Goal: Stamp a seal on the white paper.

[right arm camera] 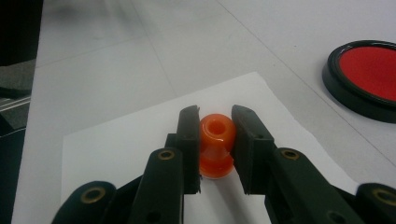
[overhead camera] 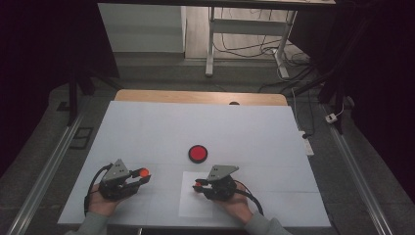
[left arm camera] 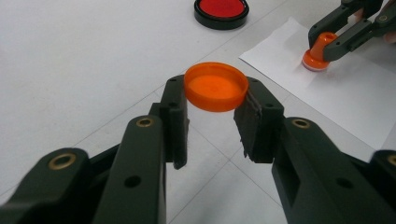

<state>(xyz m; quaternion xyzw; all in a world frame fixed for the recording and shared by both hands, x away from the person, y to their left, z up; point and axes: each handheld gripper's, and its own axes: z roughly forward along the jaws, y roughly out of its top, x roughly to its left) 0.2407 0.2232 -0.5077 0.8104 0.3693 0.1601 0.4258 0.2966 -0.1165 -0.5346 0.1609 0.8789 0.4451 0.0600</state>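
Each hand carries a black tool: the left tool point(overhead camera: 142, 177) and the right tool point(overhead camera: 197, 185) both bear a grey three-cornered plate on top and trail a black cable. Their jaws are chunky matte-black links with brass-coloured pivot bushings and flat ribbed pads. Grey-green sleeves cover both wrists.

The table point(overhead camera: 147, 127) takes up the middle of the high view. The ink pad point(overhead camera: 198, 153) sits near the middle of the frame. Below it, a bit lower, lies the paper point(overhead camera: 188, 205). The stamp point(overhead camera: 198, 185) stands on the paper's upper part. The cap point(overhead camera: 144, 172) is at the lower left, left of the paper.
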